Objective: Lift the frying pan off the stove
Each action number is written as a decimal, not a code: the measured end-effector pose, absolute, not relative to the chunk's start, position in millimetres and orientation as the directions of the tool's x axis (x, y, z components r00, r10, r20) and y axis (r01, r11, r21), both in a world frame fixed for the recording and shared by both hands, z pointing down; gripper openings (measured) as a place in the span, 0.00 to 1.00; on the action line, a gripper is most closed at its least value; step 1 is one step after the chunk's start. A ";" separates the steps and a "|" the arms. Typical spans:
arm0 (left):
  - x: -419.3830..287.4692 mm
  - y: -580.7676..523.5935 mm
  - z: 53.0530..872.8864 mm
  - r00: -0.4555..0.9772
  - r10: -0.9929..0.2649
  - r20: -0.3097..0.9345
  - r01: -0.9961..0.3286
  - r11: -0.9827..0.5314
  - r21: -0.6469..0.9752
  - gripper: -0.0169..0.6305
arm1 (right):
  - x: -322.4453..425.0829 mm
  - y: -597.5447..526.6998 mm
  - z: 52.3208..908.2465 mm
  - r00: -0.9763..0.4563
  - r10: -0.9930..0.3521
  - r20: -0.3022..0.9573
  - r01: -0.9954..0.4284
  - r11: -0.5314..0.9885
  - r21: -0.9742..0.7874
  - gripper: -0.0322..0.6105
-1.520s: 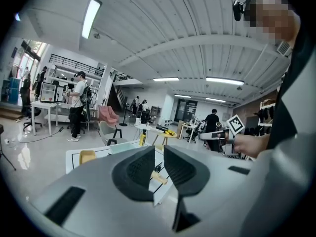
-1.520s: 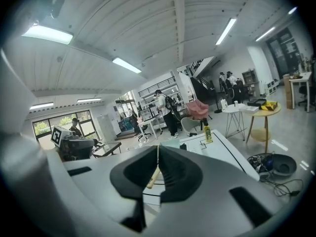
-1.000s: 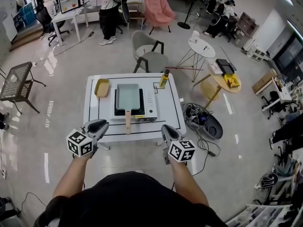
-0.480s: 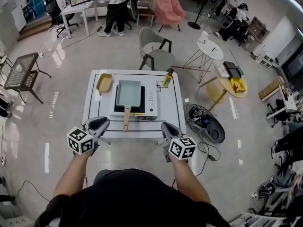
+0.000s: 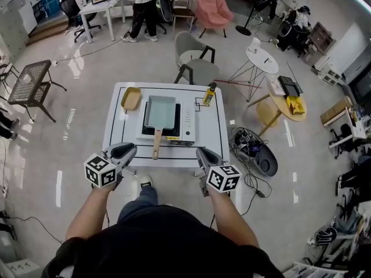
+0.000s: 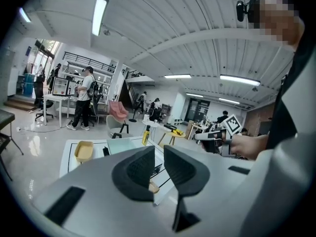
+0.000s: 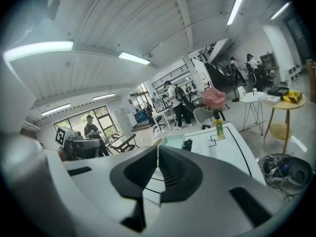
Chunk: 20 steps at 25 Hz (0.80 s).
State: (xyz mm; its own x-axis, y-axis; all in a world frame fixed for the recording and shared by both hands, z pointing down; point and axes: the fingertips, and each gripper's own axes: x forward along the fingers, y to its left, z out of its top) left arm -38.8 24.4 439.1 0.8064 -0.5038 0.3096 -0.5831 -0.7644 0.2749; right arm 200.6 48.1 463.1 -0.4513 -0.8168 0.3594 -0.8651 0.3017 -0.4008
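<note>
A pale green rectangular frying pan (image 5: 160, 111) sits on a white portable stove (image 5: 186, 124) on the white table (image 5: 213, 138). Its wooden handle (image 5: 155, 144) points toward me. My left gripper (image 5: 126, 151) hovers at the table's near left edge, shut and holding nothing. At the near right edge is my right gripper (image 5: 202, 156), also shut and holding nothing. Both are short of the handle and touch nothing. The left gripper view shows its jaws (image 6: 159, 166) together, the pan (image 6: 124, 144) beyond them. In the right gripper view the jaws (image 7: 158, 158) meet in front of the pan (image 7: 175, 141).
A yellow dish (image 5: 130, 98) lies at the table's far left and a yellow bottle (image 5: 208, 92) stands at its far right. A grey chair (image 5: 195, 66) is behind the table. Cables and a dark base (image 5: 253, 153) lie on the floor to the right. People stand far back.
The table now sits a little higher in the head view, and the person's leg and shoe have come into sight below it. Both grippers stay shut in about the same place.
</note>
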 end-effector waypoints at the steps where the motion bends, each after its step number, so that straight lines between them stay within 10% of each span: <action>1: -38.5 23.0 439.6 0.807 -0.502 0.310 -0.582 -0.764 0.278 0.12 | 200.2 46.7 462.7 -0.452 -0.816 0.360 -0.865 0.302 -0.401 0.07; 20: -30.5 -32.8 458.7 0.830 -0.465 0.308 -0.549 -0.777 0.307 0.12 | 202.1 -3.5 473.9 -0.420 -0.823 0.382 -0.878 0.262 -0.401 0.07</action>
